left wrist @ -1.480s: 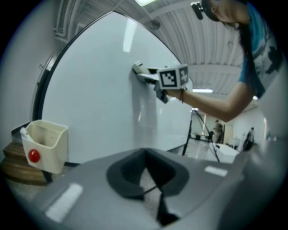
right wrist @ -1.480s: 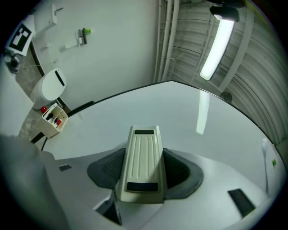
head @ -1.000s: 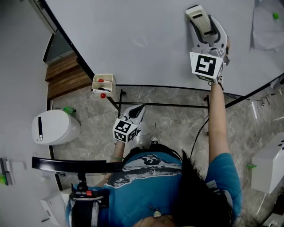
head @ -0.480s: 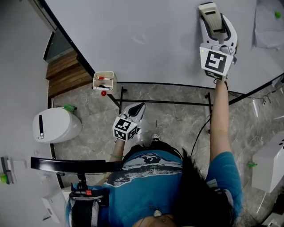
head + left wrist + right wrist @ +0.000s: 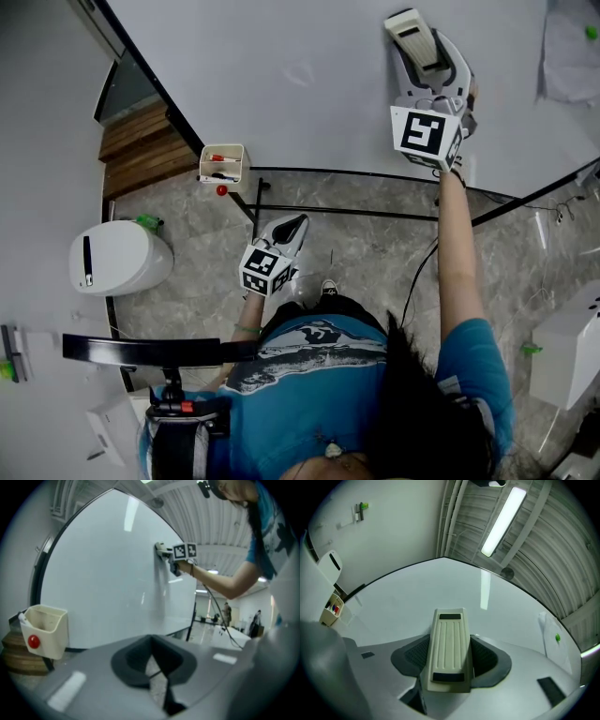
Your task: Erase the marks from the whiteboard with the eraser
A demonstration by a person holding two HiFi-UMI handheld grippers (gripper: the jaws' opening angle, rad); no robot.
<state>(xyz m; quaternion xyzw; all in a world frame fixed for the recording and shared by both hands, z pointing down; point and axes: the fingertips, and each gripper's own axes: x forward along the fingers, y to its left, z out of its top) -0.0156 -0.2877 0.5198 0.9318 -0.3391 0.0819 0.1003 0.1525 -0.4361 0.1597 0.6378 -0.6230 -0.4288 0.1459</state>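
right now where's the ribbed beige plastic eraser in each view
Head view: ribbed beige plastic eraser at top right, on the whiteboard, in the right hand-held gripper.
Left gripper view: eraser small, upper centre, at that gripper's tip.
Right gripper view: eraser bottom centre, clamped between the jaws.
Shared landmark: cream marker box at the board's edge.

**Head view:** the camera sits above the person (image 5: 309, 375) and looks steeply down onto the whiteboard (image 5: 281, 56) and the stone floor (image 5: 366, 253).

**Left gripper view:** the camera rides low behind the left claw (image 5: 154, 665). It faces up along the whiteboard, with the right claw (image 5: 161, 551) seen far off.

**Right gripper view:** the camera rides close behind the right claw and faces the board at near range, with the eraser (image 5: 449, 648) in the foreground.

All three views share the whiteboard and the cream marker holder (image 5: 222, 165).
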